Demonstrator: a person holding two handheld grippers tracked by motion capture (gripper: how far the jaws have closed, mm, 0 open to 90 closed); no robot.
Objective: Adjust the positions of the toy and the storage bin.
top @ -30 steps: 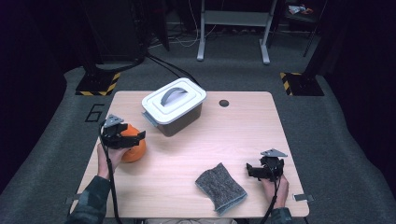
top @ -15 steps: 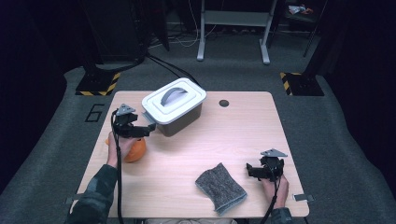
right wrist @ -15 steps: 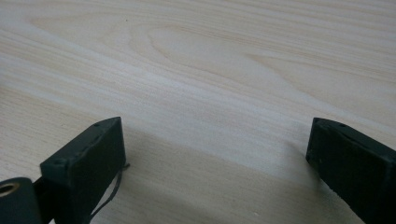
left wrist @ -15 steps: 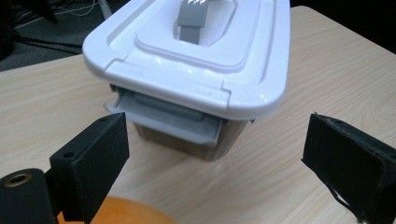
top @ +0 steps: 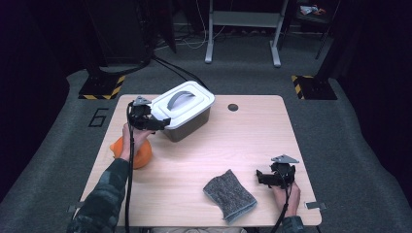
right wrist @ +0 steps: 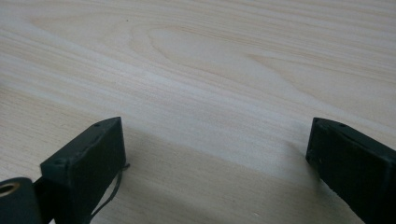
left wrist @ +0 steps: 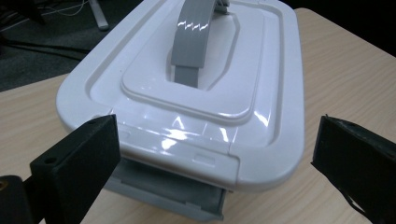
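Lidded box [top: 184, 110] on table [top: 252, 141], rear left; long axis diagonal, grey handle [left wrist: 191, 37] along it. Left gripper [top: 154, 123] at box's near-left short end, level, jaws spread wide, gripping nothing. Right gripper [top: 265, 177] low over bare table, pointing left, jaws spread, empty.

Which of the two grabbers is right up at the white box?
The left gripper: its open jaws face the box lid's end. The right gripper is open over bare table, far away.

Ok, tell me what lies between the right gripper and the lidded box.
Bare tabletop in the high view: the right gripper and the lidded box have nothing between them; the grey cloth lies off that line.
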